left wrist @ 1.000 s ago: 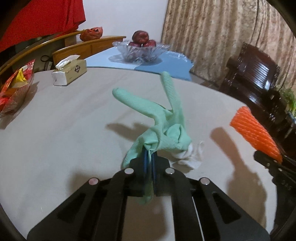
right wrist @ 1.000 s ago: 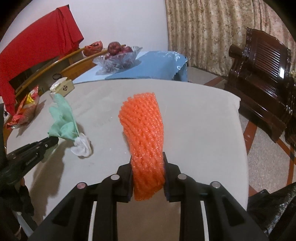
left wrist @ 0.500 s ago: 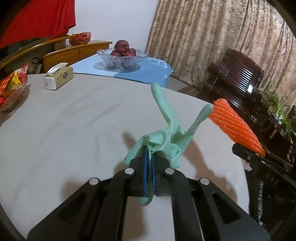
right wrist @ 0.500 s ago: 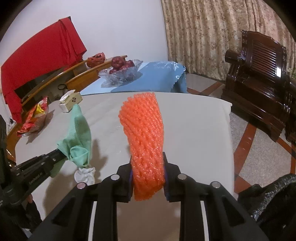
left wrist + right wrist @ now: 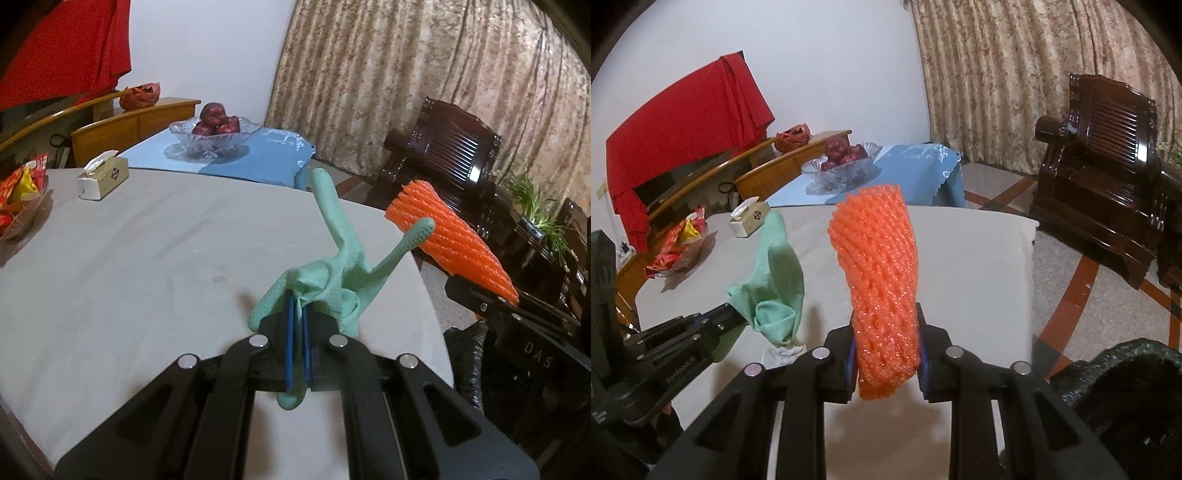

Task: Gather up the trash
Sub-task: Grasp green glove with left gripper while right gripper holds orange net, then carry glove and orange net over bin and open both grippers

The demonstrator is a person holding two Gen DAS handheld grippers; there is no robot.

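Note:
A crumpled green rubber glove (image 5: 334, 269) hangs above the grey table (image 5: 147, 258), pinched in my left gripper (image 5: 298, 314), which is shut on it. In the right wrist view the same glove (image 5: 775, 280) shows at the left, held by the left gripper (image 5: 733, 315). My right gripper (image 5: 886, 332) is shut on an orange foam fruit net (image 5: 879, 273), which stands up between its fingers. That net (image 5: 454, 243) also shows at the right of the left wrist view. A small white crumpled tissue (image 5: 783, 352) lies on the table under the glove.
A tissue box (image 5: 102, 179), a basket of red snack packets (image 5: 18, 199) and a glass bowl of red fruit (image 5: 214, 136) on a blue cloth stand at the far side. A dark wooden armchair (image 5: 1108, 177) stands right. A black bag (image 5: 1126, 387) sits low at the right table edge.
Both grippers have risen and swung to the right, carrying the glove and the net. The glove came up off the table and the white tissue stayed behind on it.

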